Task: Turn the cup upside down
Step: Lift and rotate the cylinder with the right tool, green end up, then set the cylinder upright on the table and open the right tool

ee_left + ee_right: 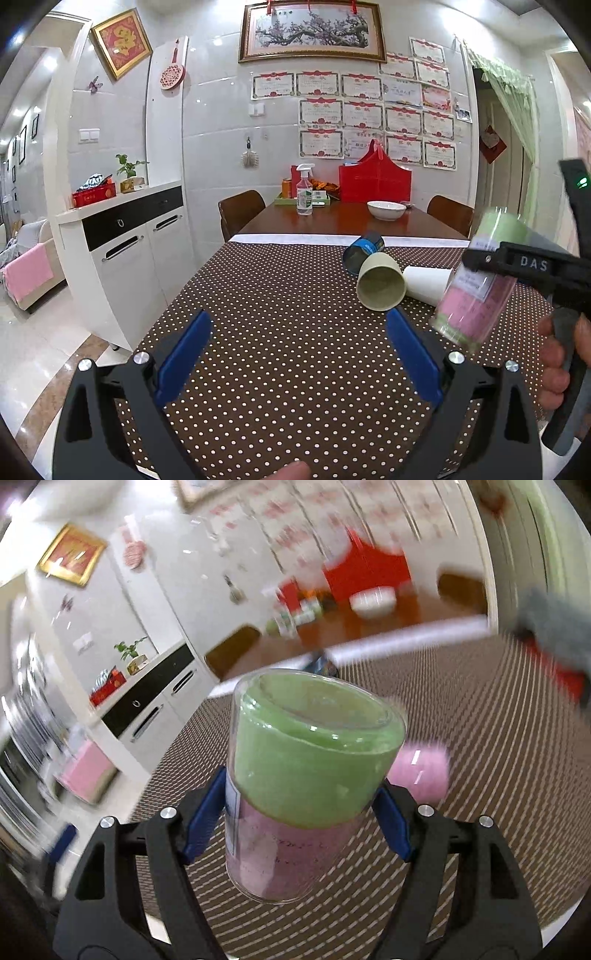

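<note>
My right gripper (299, 808) is shut on a clear plastic cup (306, 782) with a green half and a pink half. It holds the cup tilted above the dotted tablecloth (280, 332), green end up. In the left wrist view the same cup (480, 284) hangs at the right in the black right gripper (495, 258). My left gripper (299, 354) is open and empty, low over the cloth, left of the cup. The right wrist view is blurred by motion.
A pale green cup (380, 282), a white cup (428, 282) and a dark blue cup (362, 251) lie on their sides mid-table. Further back stand a white bowl (386, 209), a spray bottle (304, 190) and a red bag (375, 181). A white cabinet (122, 243) stands left.
</note>
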A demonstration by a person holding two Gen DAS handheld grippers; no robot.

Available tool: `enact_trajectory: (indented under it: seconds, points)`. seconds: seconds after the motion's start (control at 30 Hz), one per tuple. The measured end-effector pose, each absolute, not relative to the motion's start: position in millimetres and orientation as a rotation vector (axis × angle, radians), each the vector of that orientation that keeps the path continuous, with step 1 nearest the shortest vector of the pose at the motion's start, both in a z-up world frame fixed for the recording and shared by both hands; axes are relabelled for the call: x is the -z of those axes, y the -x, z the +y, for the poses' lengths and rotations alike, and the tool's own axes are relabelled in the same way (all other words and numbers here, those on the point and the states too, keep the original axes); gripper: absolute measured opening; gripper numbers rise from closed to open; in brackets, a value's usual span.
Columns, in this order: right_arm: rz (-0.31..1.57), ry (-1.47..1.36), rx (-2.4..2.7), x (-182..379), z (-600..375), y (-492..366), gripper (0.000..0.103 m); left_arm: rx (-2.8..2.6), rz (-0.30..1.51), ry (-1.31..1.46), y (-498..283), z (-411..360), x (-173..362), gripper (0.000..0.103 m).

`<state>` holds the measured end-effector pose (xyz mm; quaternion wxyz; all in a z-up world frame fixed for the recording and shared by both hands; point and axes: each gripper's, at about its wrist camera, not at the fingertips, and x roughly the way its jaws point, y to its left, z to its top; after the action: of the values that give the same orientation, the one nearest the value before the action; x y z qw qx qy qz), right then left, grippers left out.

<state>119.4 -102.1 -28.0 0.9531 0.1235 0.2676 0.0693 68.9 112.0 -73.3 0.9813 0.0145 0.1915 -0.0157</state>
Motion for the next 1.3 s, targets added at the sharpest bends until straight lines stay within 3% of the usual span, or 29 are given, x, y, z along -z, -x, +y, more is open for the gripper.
enact_trajectory:
  seconds: [0.4, 1.1, 1.2, 1.3]
  points:
    - [0.418, 0.079, -0.13, 51, -61, -120, 0.073, 0.006, 0.393, -0.026, -68, 109, 71, 0.094]
    - [0.493, 0.228, -0.179, 107, -49, -115, 0.074, 0.006, 0.418, -0.026, -72, 103, 77, 0.094]
    - [0.493, 0.207, -0.183, 107, -50, -112, 0.09, 0.008, 0.419, -0.027, -72, 101, 78, 0.094]
    - [0.498, 0.186, -0.192, 106, -53, -110, 0.096, 0.008, 0.418, -0.027, -71, 101, 78, 0.094]
